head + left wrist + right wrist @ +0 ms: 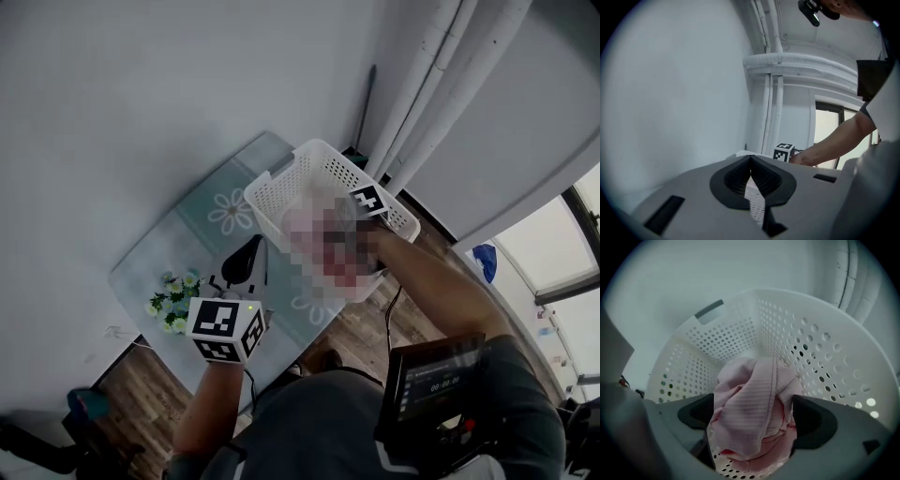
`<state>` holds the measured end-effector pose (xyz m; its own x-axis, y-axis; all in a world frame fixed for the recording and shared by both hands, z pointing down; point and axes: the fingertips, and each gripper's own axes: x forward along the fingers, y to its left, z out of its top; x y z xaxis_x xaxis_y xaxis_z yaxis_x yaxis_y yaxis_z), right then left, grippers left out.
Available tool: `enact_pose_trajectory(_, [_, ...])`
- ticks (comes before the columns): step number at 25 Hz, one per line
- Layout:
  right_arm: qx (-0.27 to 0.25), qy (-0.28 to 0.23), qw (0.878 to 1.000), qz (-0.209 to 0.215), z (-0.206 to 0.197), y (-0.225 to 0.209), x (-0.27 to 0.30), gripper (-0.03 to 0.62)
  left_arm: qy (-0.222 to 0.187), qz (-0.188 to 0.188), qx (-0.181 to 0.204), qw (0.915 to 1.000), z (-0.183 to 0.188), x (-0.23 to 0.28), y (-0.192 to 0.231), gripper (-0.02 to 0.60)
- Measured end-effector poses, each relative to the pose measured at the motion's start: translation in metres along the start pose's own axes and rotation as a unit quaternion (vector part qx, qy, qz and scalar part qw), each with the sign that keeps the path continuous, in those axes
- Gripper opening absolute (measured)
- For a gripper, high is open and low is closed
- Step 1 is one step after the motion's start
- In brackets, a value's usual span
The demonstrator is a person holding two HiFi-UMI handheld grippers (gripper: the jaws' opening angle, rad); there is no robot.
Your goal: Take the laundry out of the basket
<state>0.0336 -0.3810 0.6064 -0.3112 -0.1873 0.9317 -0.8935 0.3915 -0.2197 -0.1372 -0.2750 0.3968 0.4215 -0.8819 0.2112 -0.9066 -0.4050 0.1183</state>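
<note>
Laundry [750,399]: pink bundle lying in the bottom of the white basket [825,348].
Right gripper [753,416]: my jaws stand wide apart, 1 on each side of the bundle.
Left gripper [751,161]: my jaws are closed tip to tip, empty.

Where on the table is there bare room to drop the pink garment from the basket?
Bare tablecloth runs along the wall side, left of the basket, around the daisy print. The corner nearest you is crowded: flowers, a black object and the left tongs. In the basket, the pink garment fills the gap between the open right tongs.
</note>
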Motion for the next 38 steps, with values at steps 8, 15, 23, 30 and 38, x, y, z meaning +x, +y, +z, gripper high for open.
enact_pose_trajectory(8, [-0.011,0.046,0.998,-0.047,-0.017,-0.015,0.056,0.514,0.011,0.013,-0.014,0.9998,-0.016,0.002,0.019,0.008])
enact_pose_trajectory(15, [0.006,0.065,0.997,-0.035,-0.022,-0.022,0.094,0.517,0.020,0.019,-0.030,0.9992,-0.030,0.012,0.038,0.008])
enact_pose_trajectory(23, [-0.014,0.086,0.996,-0.034,-0.019,-0.027,0.095,0.507,0.027,0.024,-0.041,0.9985,-0.040,0.009,0.042,0.008])
enact_pose_trajectory(30, [-0.066,0.031,0.997,0.004,-0.005,-0.001,0.092,0.317,0.026,0.014,-0.037,0.9989,-0.038,0.013,0.033,0.008])
enact_pose_trajectory(38, [-0.029,-0.023,0.997,0.072,0.021,0.020,0.083,0.251,0.013,0.028,-0.026,0.9992,-0.022,0.005,0.042,0.008])
